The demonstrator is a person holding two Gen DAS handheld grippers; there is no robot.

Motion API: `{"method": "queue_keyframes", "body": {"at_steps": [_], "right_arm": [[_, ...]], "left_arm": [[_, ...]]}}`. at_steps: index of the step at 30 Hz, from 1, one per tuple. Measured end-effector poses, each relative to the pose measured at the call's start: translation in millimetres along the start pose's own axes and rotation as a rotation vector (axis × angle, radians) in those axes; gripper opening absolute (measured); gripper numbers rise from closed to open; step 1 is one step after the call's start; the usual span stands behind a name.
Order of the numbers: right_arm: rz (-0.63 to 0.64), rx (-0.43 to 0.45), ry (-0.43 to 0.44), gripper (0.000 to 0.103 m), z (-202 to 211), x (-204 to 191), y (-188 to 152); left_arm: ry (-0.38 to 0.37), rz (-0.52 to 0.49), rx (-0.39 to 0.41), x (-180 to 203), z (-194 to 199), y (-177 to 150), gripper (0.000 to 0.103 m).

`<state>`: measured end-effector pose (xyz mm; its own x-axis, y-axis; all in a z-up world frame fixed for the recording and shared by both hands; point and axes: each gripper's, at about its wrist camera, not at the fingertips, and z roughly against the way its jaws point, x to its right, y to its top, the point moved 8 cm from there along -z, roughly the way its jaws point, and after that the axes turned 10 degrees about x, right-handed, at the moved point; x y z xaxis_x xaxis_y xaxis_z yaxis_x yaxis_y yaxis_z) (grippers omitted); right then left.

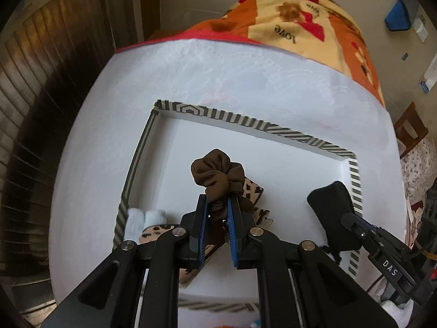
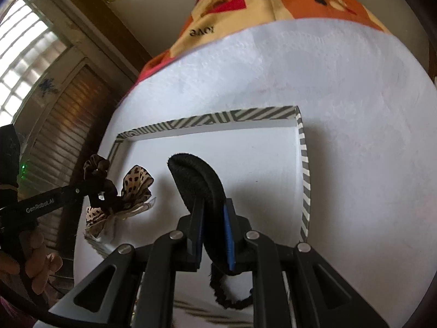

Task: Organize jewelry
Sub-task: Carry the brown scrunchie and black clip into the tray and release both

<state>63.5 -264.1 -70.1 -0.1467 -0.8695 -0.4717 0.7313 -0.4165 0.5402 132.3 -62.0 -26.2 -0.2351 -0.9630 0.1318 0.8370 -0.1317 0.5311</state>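
A leopard-print bow (image 2: pixel 136 188) lies near the striped tray's (image 2: pixel 305 180) left edge; left gripper (image 1: pixel 217 205) clamps a brown scrunchie (image 1: pixel 215 175), right gripper (image 2: pixel 214 210) pinches a black hairband (image 2: pixel 196 183).

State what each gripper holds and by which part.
Left gripper pinches the brown scrunchie by its lower edge; right gripper clamps the black hair band near its lower end.
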Motion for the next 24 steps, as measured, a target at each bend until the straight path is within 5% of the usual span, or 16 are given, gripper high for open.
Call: {"method": "queue_keyframes", "body": {"at_steps": [11, 15, 24], "right_arm": [[0.07, 0.003, -0.158, 0.024, -17, 24, 6], [0.095, 0.016, -0.168, 0.055, -14, 25, 7], [0.181, 0.077, -0.122, 0.057, 15, -3, 6]], "left_arm": [[0.047, 0.011, -0.024, -10, -32, 4, 0.0], [0.052, 0.031, -0.051, -15, -37, 0, 0.007], [0.078, 0.001, -0.008, -12, -10, -3, 0.013]]}}
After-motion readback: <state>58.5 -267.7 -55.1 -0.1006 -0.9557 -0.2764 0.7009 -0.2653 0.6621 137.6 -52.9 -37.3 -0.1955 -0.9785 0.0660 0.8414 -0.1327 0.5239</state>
